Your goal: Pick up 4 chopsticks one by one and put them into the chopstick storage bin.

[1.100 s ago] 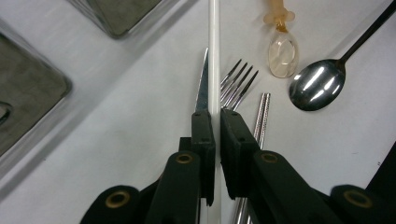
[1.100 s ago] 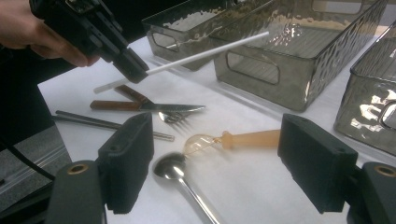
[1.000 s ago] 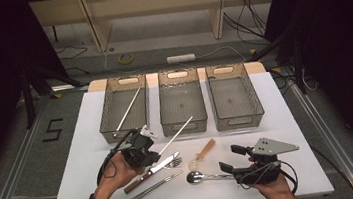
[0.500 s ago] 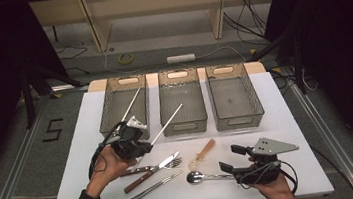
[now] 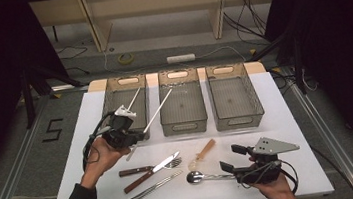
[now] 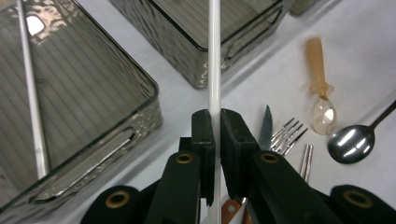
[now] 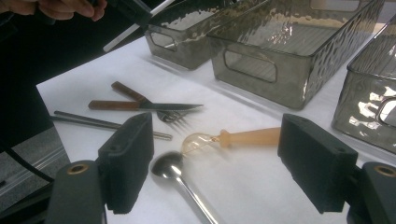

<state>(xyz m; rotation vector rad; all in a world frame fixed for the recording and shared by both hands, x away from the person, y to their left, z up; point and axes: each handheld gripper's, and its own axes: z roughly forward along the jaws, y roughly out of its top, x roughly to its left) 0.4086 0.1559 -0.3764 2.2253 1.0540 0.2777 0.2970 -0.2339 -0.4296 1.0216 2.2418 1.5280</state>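
Chopstick [image 6: 214, 70] sat pinched tight in your left hand-held gripper [image 5: 135, 134], up by the left bin [image 5: 109, 104], ready to join its twin. Your right hand-held gripper [image 5: 231, 157] waited with jaws apart.

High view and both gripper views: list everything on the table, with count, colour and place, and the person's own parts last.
Table: one, white, under everything.
Bins: three, smoky clear plastic, in a row at the far side.
White stick in bin: one, leaning in the left bin.
White stick held: one, clamped in the left claw, above the table by the left bin.
Knife: one, wooden handle, near centre.
Fork: one, wooden handle, crossed under the knife.
Metal chopsticks: one pair, silver, near edge.
Metal spoon: one, silver, before the right claw.
Plastic spoon: one, amber handle, clear bowl, centre.
Left claw: shut on the stick.
Right claw: open, low over the table.
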